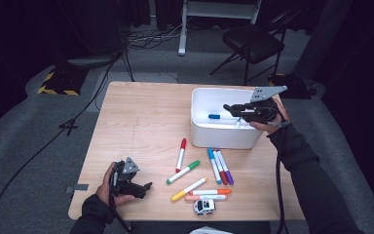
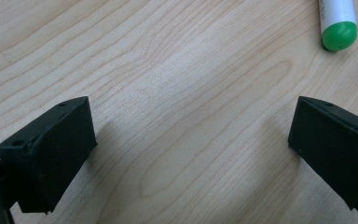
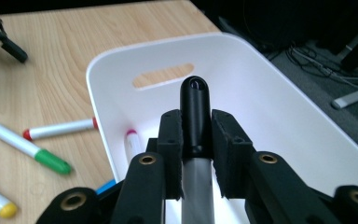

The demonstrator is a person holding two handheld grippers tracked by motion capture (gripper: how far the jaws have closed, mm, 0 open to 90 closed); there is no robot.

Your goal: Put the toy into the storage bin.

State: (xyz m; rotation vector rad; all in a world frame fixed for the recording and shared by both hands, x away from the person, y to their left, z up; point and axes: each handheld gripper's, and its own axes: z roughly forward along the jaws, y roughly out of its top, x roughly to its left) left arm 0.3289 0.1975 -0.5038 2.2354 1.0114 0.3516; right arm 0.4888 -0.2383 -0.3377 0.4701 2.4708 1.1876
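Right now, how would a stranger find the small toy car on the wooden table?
Start at the white plastic bin on the light wooden table. Come toward the table's near edge, past the scattered markers. The small white toy car sits below the orange-capped marker, the one item with wheels.

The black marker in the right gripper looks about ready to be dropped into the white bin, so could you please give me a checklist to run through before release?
1. Grip: right gripper shut on the black marker: ok.
2. Position: marker held over the white bin interior: ok.
3. Landing spot: blue marker and pink-capped marker already lie inside, bare floor beside them: ok.
4. Height above the bin floor: cannot tell.
5. Left gripper, jaws open over bare table, apart from the bin: ok.
6. Green marker near the left jaws, untouched: ok.
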